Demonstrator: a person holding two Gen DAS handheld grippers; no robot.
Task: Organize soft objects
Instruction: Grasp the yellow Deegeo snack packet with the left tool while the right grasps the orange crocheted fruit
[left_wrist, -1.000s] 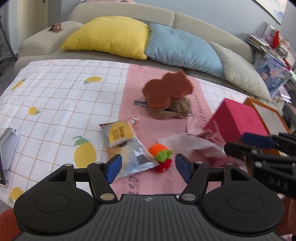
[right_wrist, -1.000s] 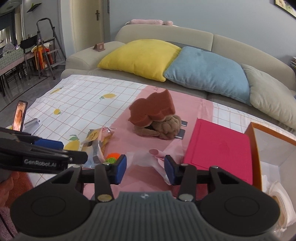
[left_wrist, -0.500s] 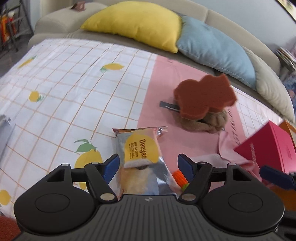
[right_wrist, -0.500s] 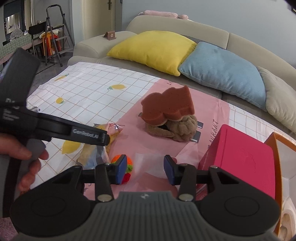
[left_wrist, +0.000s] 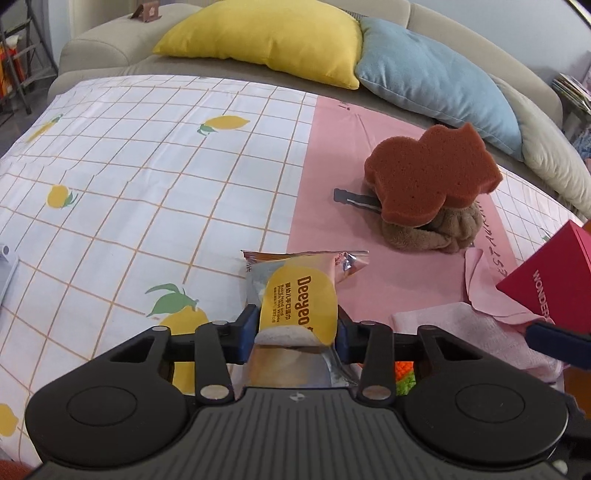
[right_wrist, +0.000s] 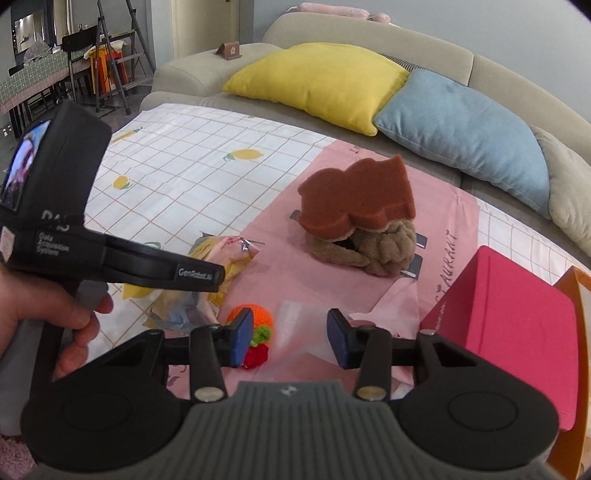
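My left fingers (left_wrist: 248, 329) have closed in from their wide spread of a moment ago and now press both sides of the wet-wipe packet (left_wrist: 299, 302), so the left gripper (left_wrist: 295, 332) is clenched on it. The packet has not left the tabletop (left_wrist: 147, 166) as far as I can see; its far end lies right at the seam between the lemon cloth and the pink mat (left_wrist: 332, 147). I judge the grasp is made and the lift comes next.

My right gripper (right_wrist: 291, 338) hangs released, its fingers (right_wrist: 242, 338) spread and holding nothing, above a pale pink cloth (right_wrist: 303, 325), with the small knitted toy (right_wrist: 255, 332) just beside its left finger.

Further out, the brown sponge (left_wrist: 432, 173) sits on the tan towel (left_wrist: 436, 229), well apart from the packet. The red box (right_wrist: 517, 332) stands close on the right, and an orange bin edge (right_wrist: 576, 288) lies beyond it. That side is crowded. The left and far stretches of the cloth give me open room, while the 2 grippers sit near each other, so I would lift straight up first.
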